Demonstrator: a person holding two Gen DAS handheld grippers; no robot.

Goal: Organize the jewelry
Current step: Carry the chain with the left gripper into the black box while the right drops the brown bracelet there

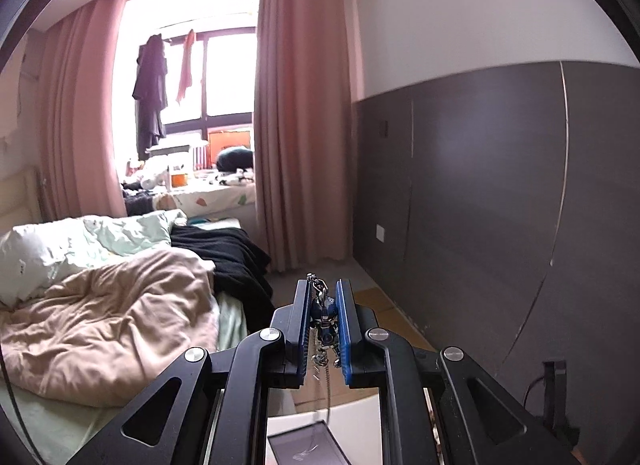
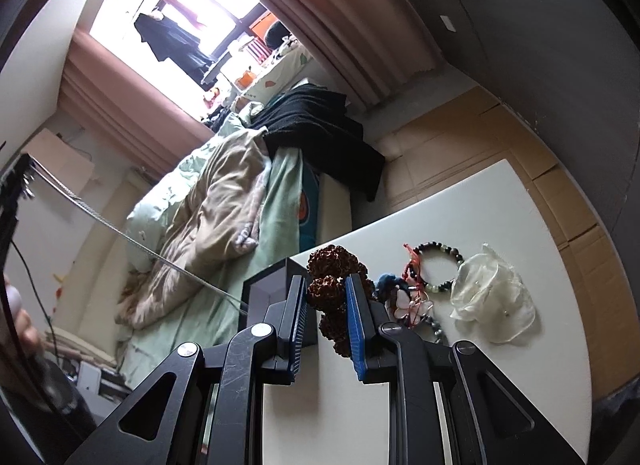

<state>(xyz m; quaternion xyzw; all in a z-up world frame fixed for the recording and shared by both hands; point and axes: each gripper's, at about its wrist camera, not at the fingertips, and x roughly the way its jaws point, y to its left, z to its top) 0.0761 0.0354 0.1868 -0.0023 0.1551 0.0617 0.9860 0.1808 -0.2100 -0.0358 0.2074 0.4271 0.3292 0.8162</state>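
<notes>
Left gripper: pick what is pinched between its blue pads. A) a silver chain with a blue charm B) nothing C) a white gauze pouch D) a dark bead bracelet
A: in the left wrist view the left gripper is clamped on a silver chain with a blue charm, whose loose end hangs down toward the open box; the bead bracelet and white pouch lie on the table.

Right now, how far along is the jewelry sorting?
Nothing looks stowed yet. In hand: the left hand-held gripper is shut on a blue pendant chain necklace hanging over the open black box; the right hand-held gripper clamps the brown seed bracelet. Left: the dark bead bracelet, red cord pieces and organza pouch.
</notes>
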